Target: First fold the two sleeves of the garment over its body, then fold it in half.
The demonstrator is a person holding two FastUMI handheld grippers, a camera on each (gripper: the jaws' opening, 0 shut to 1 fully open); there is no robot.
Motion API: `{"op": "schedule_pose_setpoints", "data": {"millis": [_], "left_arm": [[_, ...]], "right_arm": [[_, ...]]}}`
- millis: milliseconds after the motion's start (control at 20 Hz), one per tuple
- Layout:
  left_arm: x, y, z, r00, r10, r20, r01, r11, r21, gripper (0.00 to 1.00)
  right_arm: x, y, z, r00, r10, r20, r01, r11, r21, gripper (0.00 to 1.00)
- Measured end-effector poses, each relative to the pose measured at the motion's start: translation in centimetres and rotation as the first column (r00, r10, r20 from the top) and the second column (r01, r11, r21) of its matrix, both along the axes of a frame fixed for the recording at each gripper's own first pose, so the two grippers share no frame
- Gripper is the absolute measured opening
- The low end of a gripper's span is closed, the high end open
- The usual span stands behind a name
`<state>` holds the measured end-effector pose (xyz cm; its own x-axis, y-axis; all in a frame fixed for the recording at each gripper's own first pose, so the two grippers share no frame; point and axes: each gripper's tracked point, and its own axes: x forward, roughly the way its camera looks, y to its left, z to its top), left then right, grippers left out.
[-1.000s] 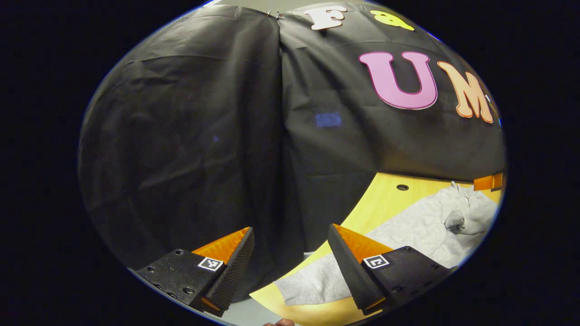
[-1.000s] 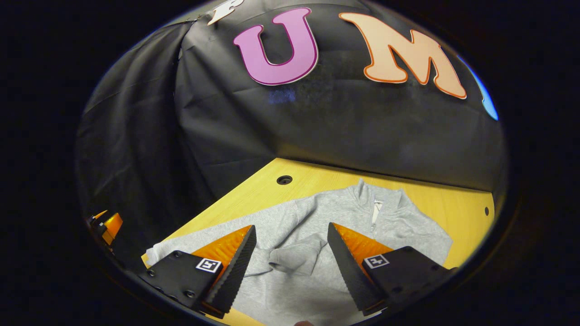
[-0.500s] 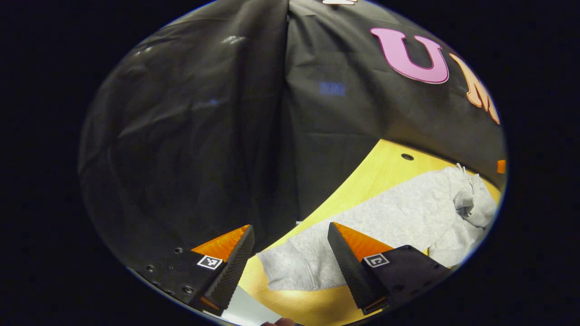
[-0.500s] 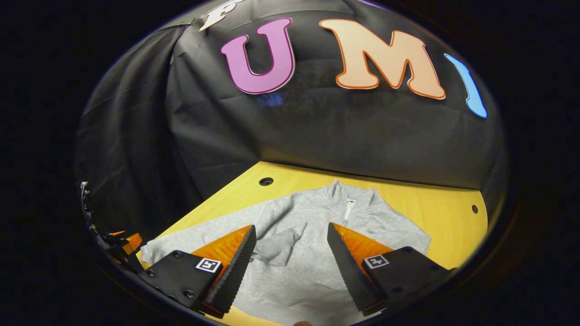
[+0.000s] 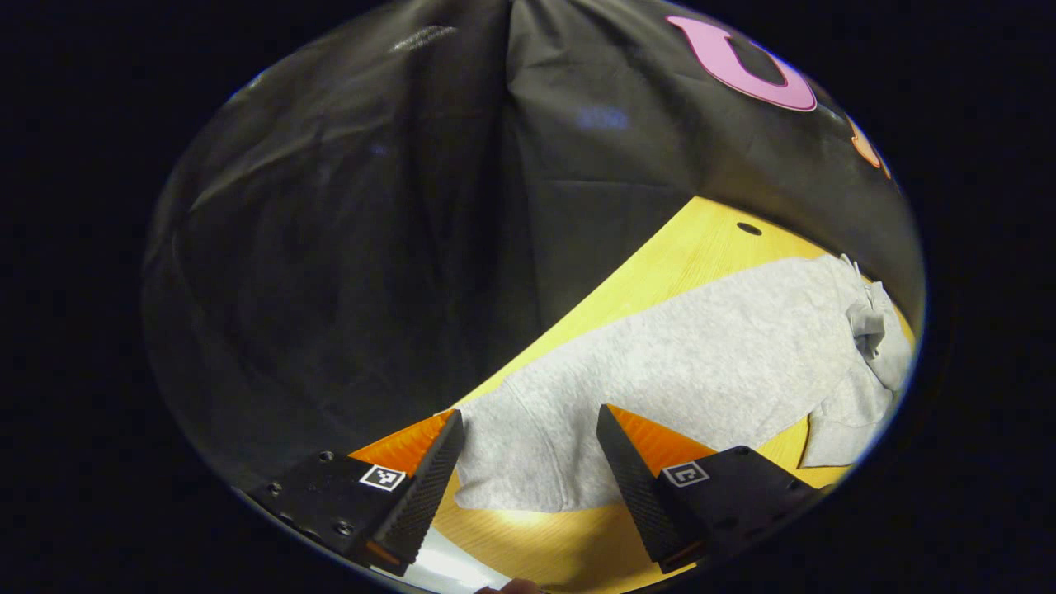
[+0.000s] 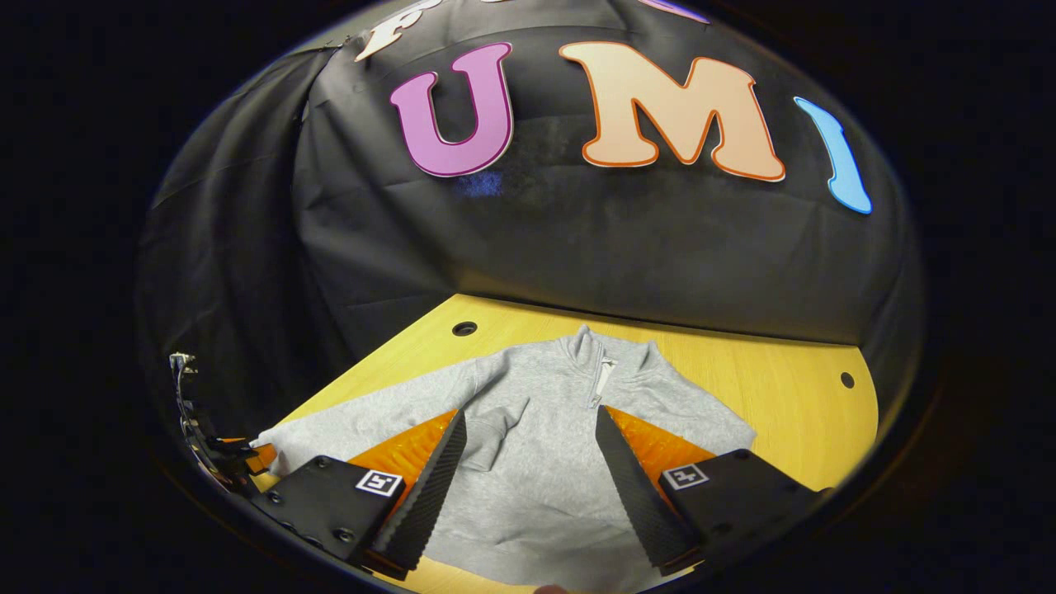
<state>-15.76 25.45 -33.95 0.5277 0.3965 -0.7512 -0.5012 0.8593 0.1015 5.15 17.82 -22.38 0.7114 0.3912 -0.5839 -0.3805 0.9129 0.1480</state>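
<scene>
Right gripper view: garment [image 6: 536, 462] hem cut off behind fingers [image 6: 429, 487].

Grey garment [image 6: 544, 462] flat, 1 sleeve [image 6: 495, 425] folded

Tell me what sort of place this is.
Most likely a staged recording booth, not a home: black cloth wall on two sides, a bare wooden table with drilled holes, a grey sweatshirt laid flat.

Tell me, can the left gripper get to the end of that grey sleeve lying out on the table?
Probably yes. In the left gripper view the left gripper is open, and the sleeve's cuff lies flat on the wooden table right between its fingers, with nothing lying over it.
</scene>
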Motion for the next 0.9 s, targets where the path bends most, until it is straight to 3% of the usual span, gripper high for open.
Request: {"op": "schedule_pose_setpoints", "data": {"millis": [100, 450, 650, 700, 750, 850, 900], "left_arm": [[0.5, 0.1, 0.2, 1.000, 0.010, 0.023, -0.010, 1.000, -0.006, 1.00], [0.6, -0.4, 0.4, 0.999, -0.006, 0.033, 0.007, 0.999, -0.045, 0.92], [1.6, -2.1, -0.3, 0.998, -0.062, 0.007, 0.062, 0.995, -0.074, 0.61], [1.9, -2.3, -0.2, 0.997, -0.080, 0.007, 0.081, 0.994, -0.078, 0.46], [2.2, -2.6, -0.1, 0.995, -0.102, 0.005, 0.102, 0.991, -0.082, 0.41], [2.6, -2.8, -0.1, 0.993, -0.115, -0.015, 0.113, 0.991, -0.074, 0.10], [2.7, -3.0, -0.1, 0.993, -0.116, -0.036, 0.113, 0.990, -0.079, 0.02]], "right_arm": [[0.0, -0.5, 0.0, 1.000, -0.004, -0.001, 0.004, 1.000, -0.001, 0.98], [0.1, -1.9, 0.1, 1.000, -0.028, -0.004, 0.028, 0.999, 0.018, 0.98], [0.0, -2.2, 0.1, 0.999, -0.034, -0.006, 0.034, 0.999, 0.030, 0.98], [-0.2, -2.3, 0.1, 0.999, -0.033, -0.004, 0.033, 0.999, 0.030, 0.98], [-0.3, -2.4, 0.2, 0.999, -0.032, -0.001, 0.032, 0.999, 0.029, 0.98], [-0.5, -2.8, 0.4, 0.999, -0.033, 0.006, 0.033, 0.999, 0.025, 0.98], [-0.8, -3.0, 0.6, 0.999, -0.034, 0.009, 0.033, 0.999, 0.027, 0.98]]}}
